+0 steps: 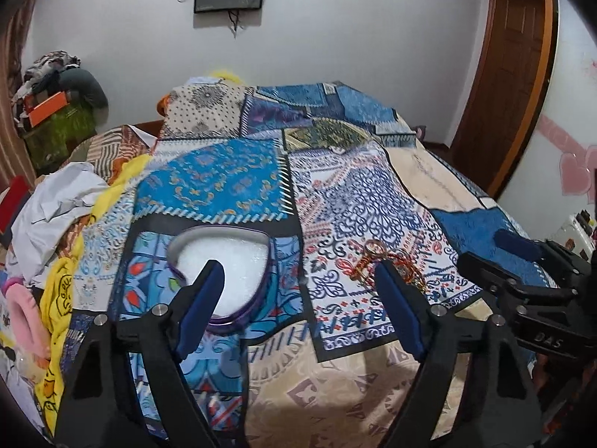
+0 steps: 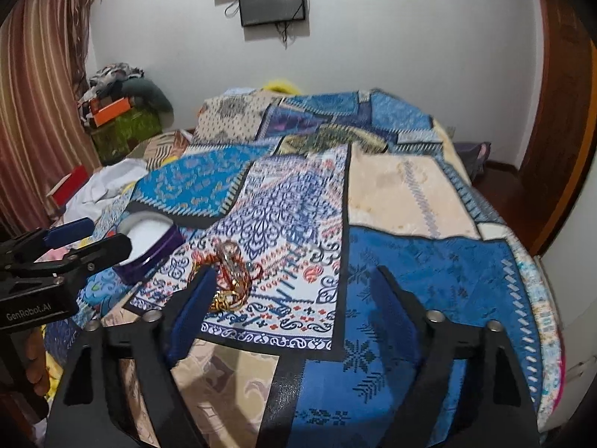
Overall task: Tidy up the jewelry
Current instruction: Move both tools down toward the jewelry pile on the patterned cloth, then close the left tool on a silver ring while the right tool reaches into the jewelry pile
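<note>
Jewelry: small tangled heap of gold-coloured rings and bangles with red thread [image 2: 229, 276], lying on the white-and-blue patterned patch of the patchwork bedspread [image 2: 410, 254], near the front edge of the bed.
Box: heart-shaped purple box with white foam lining [image 1: 224, 265], open, just left of the heap, apart from it.
Left gripper: black two-finger gripper with blue pads [image 1: 302, 298], jaws spread wide and empty, hovering over the bedspread between box and heap; left pad in line with the box, right pad in line with the heap's near edge, contact not clear.
Right gripper: matching black gripper with blue pads [image 2: 294, 310], also released, nothing between the pads; heap just beyond its left finger.
Handling: light, looks like thin stiff metal hoops mixed with limp thread; likely slippery, prone to snag and drag neighbours along.
Hold: best judged across a single bangle's rim at the heap's top, pads pinching the hoop flat.
Risk: soft bedding giving way under a push; pieces sliding or spilling short of the foam.
</note>
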